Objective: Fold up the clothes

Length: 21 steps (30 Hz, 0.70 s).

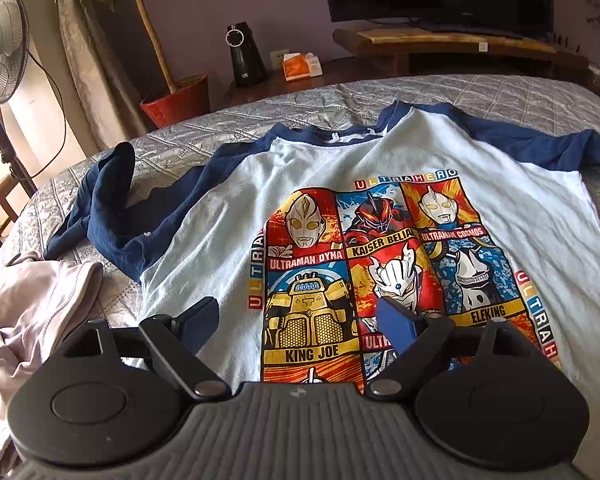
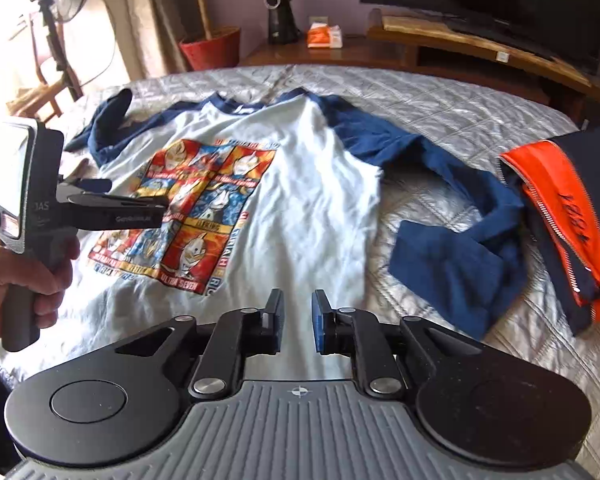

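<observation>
A white raglan shirt (image 1: 228, 208) with navy sleeves is lying face up and spread out on a grey quilted bedspread (image 1: 480, 96), its stitching forming a diamond grid. The shirt's printed panel is showing bold comic-style squares, and the captions are reading "ULTRAMAN DYNA", "KAISER BELIAL", "ULTRAMAN COSMOS", "KING JOE" and "ELEKING", with "ULTRAHERO" running in small coloured tiles along the border. The left gripper (image 1: 300, 322) is hovering low over the lower part of the print, its blue-padded fingers (image 1: 398, 330) standing wide apart and grasping nothing. In the right wrist view that same tool is showing from the side, a hand (image 2: 32, 268) wrapping its grey handle. The right gripper (image 2: 298, 322) is hanging above the shirt's plain white hem area, its jaws standing a narrow gap apart with nothing between them. The shirt's right sleeve (image 2: 452, 264) is lying crumpled and doubled over. Beside it a navy and orange zippered jacket (image 2: 556, 204) is resting folded, and a soft pale pink garment (image 1: 32, 308) is bunching at the left edge.
</observation>
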{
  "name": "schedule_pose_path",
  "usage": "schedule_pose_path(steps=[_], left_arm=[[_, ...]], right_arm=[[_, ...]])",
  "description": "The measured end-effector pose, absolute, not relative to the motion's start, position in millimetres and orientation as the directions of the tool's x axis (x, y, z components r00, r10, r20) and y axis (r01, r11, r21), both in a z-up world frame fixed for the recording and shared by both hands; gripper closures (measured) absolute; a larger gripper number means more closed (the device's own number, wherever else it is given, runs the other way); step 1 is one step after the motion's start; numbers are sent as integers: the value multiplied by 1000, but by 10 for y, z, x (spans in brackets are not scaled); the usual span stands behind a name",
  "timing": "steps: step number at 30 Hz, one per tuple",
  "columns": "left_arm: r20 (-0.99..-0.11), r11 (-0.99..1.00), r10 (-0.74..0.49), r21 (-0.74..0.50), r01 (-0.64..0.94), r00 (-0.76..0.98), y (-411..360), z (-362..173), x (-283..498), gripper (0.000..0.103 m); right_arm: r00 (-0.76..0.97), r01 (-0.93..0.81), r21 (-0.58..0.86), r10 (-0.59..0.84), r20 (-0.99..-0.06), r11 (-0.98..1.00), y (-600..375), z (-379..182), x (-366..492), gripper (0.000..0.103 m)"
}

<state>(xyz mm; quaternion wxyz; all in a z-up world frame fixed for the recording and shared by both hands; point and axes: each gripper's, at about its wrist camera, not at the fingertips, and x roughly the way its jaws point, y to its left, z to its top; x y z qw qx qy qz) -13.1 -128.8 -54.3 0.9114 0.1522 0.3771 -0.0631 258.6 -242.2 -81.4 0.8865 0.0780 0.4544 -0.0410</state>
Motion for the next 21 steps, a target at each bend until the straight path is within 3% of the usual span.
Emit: schedule_pose_path(steps=[2,4,7,8,9,10,14,15,16,18,21], left_arm=[[-707,946,-1,229,230,707,-1248,-533,-139,15],[-711,949,-1,221,224,703,-1200,-517,-119,15],[-703,955,13,219,198,711,-1144,-487,-91,17],[-703,961,11,204,187,711,-1129,-478,-70,18],[-706,967,2,181,178,708,-1113,-465,-51,18],[-710,973,-13,153,172,704,-1100,-452,-36,18],[-720,971,-7,161,176,694,-1134,-499,-23,18],[-721,970,-5,165,179,692,-1141,-513,-26,18],[-722,970,-6,165,180,692,-1141,-517,-28,18],[-721,970,-9,161,180,693,-1136,-509,-26,18],[-729,974,-16,144,176,685,-1113,-503,-7,18]], right_arm=[[527,120,62,-11,-850,991,-2426,-1020,2773,65],[503,166,-12,-95,-859,986,-2542,-1130,2902,66],[644,200,-8,-138,-752,980,-2757,-824,3207,62],[692,203,4,-140,-708,979,-2826,-712,3344,56],[723,186,23,-120,-680,982,-2860,-645,3557,35],[731,161,48,-86,-677,986,-2871,-638,3804,21],[728,44,64,12,-685,997,-2691,-707,4769,42],[705,10,35,18,-709,999,-2601,-785,4978,50],[689,-14,5,13,-725,1000,-2530,-866,5149,67],[687,-39,-40,-3,-727,998,-2436,-976,5364,71],[663,-51,-81,-27,-748,995,-2391,-1096,5652,69]])
